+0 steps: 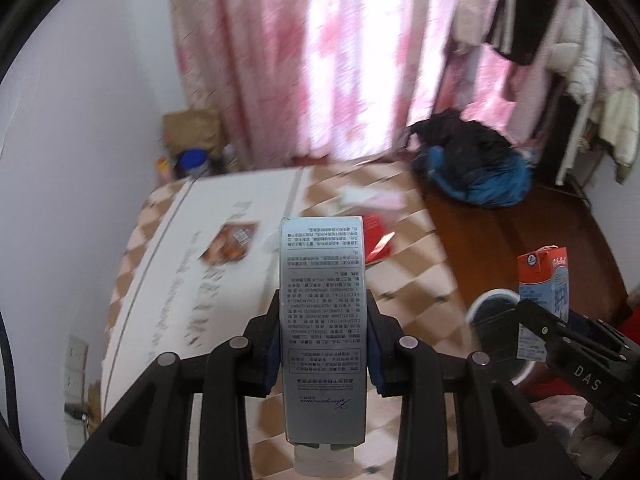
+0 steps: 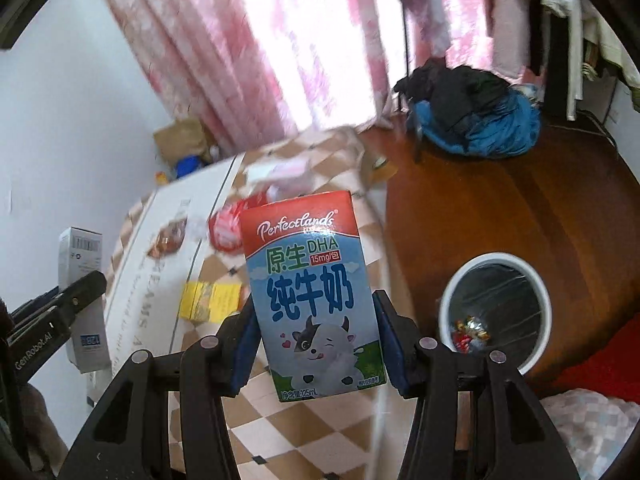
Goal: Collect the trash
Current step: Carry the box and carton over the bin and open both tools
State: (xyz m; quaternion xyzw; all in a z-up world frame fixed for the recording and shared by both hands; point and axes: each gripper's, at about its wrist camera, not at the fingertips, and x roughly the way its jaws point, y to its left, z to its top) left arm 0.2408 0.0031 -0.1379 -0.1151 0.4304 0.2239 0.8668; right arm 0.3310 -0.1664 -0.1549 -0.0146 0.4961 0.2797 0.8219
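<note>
Above the checkered bed cover (image 2: pixel 304 436), two items of trash held aloft, one per gripper; left gripper (image 1: pixel 323 354) clamped by its blue pads on a tall silver carton (image 1: pixel 323 328), long axis running straight out along the fingers, printed text upside down to the camera, a pale cap end showing at the near bottom; right gripper (image 2: pixel 320 346) clamped on a small milk carton (image 2: pixel 314 300), red top, blue front with cartoon calf, upright between the pads and leaning slightly; white bin (image 2: pixel 496 312) with dark liner standing on the brown wooden floor (image 2: pixel 520 200) just off the bed's edge, a few bright wrappers already at its bottom; bin lies ahead and to the right of the right gripper, below carton level, and further right again of the left gripper, so the right hand judged the nearer and the likelier first drop; either carton would need carrying rightward over the rim before release; remaining on the bed: yellow box (image 2: pixel 212 300), red packet (image 2: pixel 226 228), brown snack wrapper (image 1: pixel 230 242), pale paper scraps near the far edge; background: pink curtains (image 2: pixel 280 60), heap of dark and blue clothing (image 2: pixel 476 120) on the floor; much of the scene motion-blurred, small print unreadable
</note>
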